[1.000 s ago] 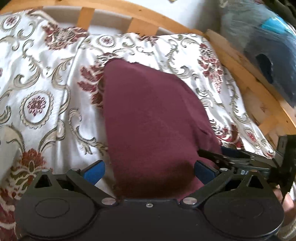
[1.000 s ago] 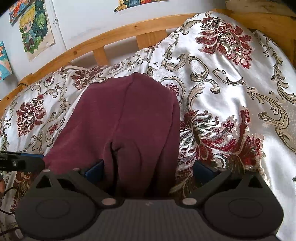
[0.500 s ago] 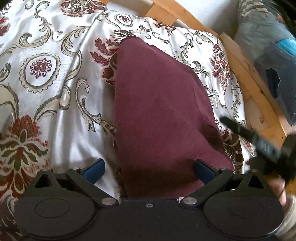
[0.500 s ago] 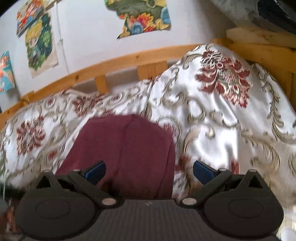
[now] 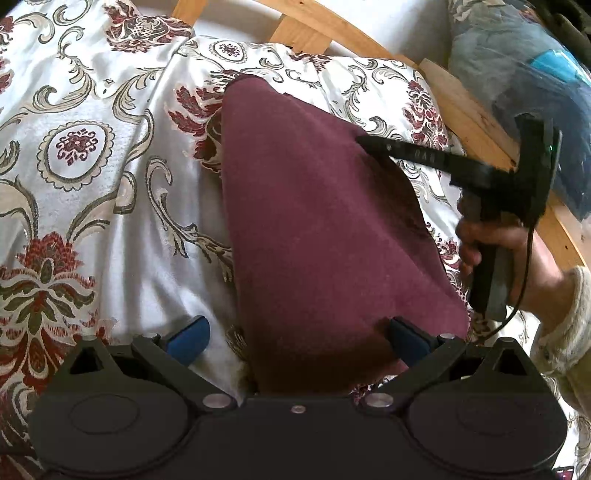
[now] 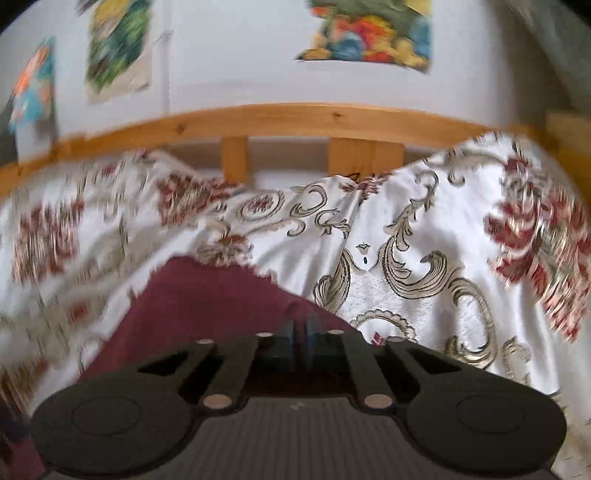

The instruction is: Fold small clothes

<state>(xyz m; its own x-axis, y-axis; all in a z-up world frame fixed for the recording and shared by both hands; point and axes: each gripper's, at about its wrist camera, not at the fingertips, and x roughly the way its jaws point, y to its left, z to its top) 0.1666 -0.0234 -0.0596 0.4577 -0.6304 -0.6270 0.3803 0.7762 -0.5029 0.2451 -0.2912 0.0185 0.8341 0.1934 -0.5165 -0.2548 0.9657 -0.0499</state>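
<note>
A maroon garment (image 5: pixel 325 229) lies spread on a bed covered by a white satin bedspread (image 5: pixel 92 177) patterned with dark red flowers and gold scrolls, its near end running under the left gripper (image 5: pixel 297 334), its far end narrowing towards the wooden bed rail (image 5: pixel 332 26). The left gripper's jaws stand wide apart, blue fingertips (image 5: pixel 186 336) planted either side of the cloth's near end: one rests on the bedspread just beside the garment's left edge, the other sits at its right corner. Nothing is pinched between them.

At the right of the left wrist view, a person's hand (image 5: pixel 495 251), in a pale knitted cuff, grips the handle of the right gripper (image 5: pixel 364 142), whose black fingers reach out over the garment's right side; whether the tips touch the cloth cannot be told. From its own camera the right gripper (image 6: pixel 299 334) shows its jaws drawn together, having just snapped closed, blue pads (image 6: pixel 288 332) all but meeting with nothing visible between them. The garment (image 6: pixel 207 306) lies below and ahead of it. That view is blurred. Beyond the rail (image 6: pixel 295 118), bright posters (image 6: pixel 369 33) hang on a white wall. A bundle of blue-grey fabric (image 5: pixel 524 74) sits past the bed's right edge.
</note>
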